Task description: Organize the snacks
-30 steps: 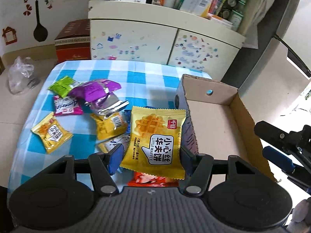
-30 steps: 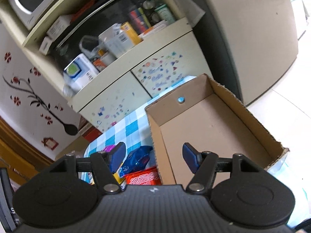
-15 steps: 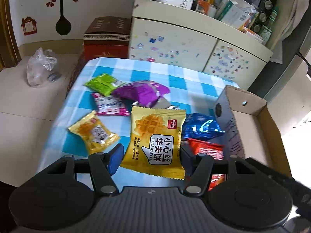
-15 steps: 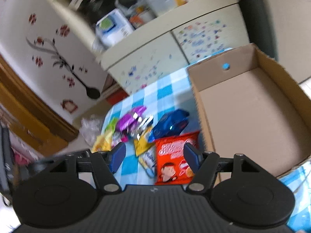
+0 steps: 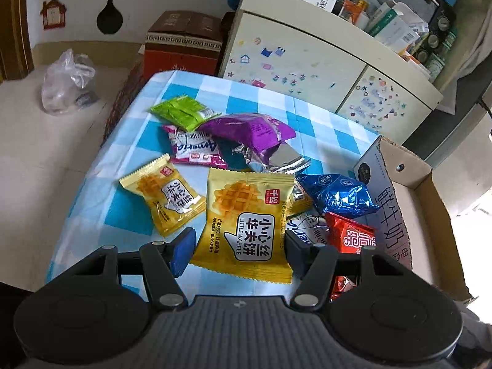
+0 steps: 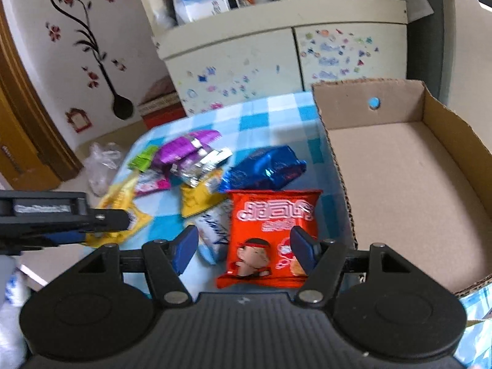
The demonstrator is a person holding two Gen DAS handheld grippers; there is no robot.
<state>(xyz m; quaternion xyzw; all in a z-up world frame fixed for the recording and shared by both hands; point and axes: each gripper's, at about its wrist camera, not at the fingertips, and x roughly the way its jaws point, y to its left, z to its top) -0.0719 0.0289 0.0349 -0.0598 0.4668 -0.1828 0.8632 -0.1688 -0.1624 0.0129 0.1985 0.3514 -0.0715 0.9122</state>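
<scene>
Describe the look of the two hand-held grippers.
Both match: the left hand-held gripper and right hand-held gripper have a black ribbed body, two round black discs, black linkage arms with silver pivot screws, and blue pads on the fingers. No cables or sleeves show.

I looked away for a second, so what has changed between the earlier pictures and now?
The left tool carried the yellow waffle packet away from the cardboard box, back over the snack pile. The right tool swung down from the box to the red packet, jaws open. The waffle packet stays gripped; the box stays empty.

Snack packs [image 5: 246, 166] strewn, cardboard box [image 6: 409, 166] empty
</scene>
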